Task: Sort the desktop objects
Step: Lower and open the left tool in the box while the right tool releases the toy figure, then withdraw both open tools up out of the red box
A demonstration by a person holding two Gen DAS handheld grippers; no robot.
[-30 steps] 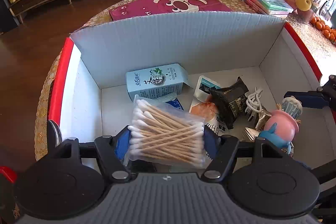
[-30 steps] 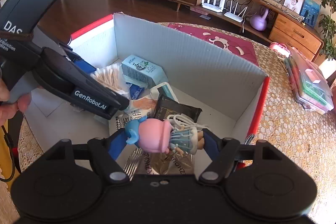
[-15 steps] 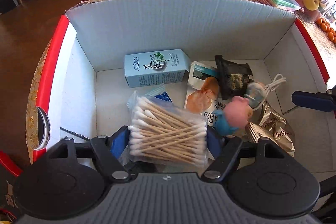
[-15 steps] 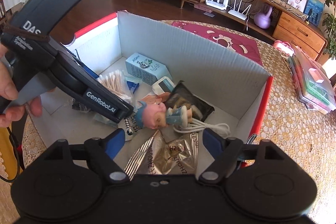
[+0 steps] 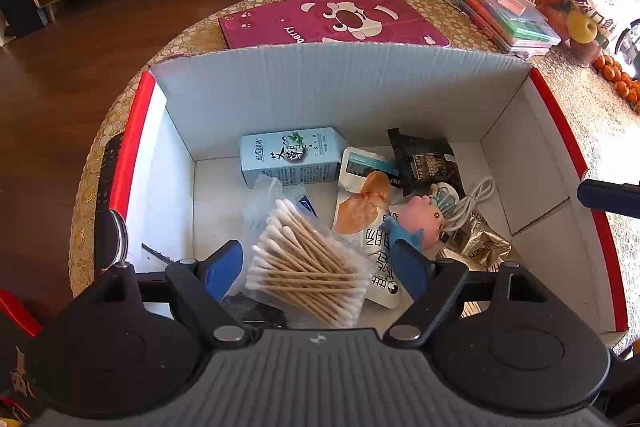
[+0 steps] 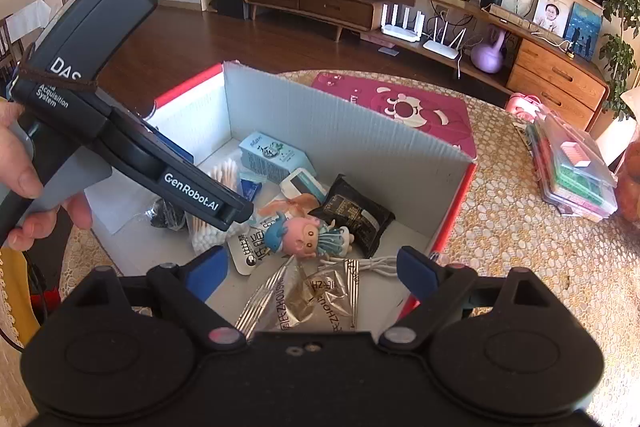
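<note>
A white cardboard box (image 5: 340, 87) with red edges holds the sorted items. My left gripper (image 5: 316, 267) is open just above its near side. The bag of cotton swabs (image 5: 308, 267) lies loose between the spread fingers, with a gap to the right one. A pink toy figure (image 6: 308, 237) lies on its side on the packets in the box. My right gripper (image 6: 314, 275) is open over the box's near right corner, above a gold foil packet (image 6: 312, 299). In the left wrist view the toy figure (image 5: 420, 223) rests beside a white cable (image 5: 472, 199).
Also in the box are a teal carton (image 5: 292, 155) and a black packet (image 5: 428, 163). Behind it lie a magenta mat (image 5: 340, 19) and stacked plastic cases (image 5: 504, 15). A hand (image 6: 24, 167) holds the left gripper at the box's left side.
The right gripper opened and the pink toy dropped into the box. The left gripper's fingers spread and let go of the swab bag, which now lies in the box.
</note>
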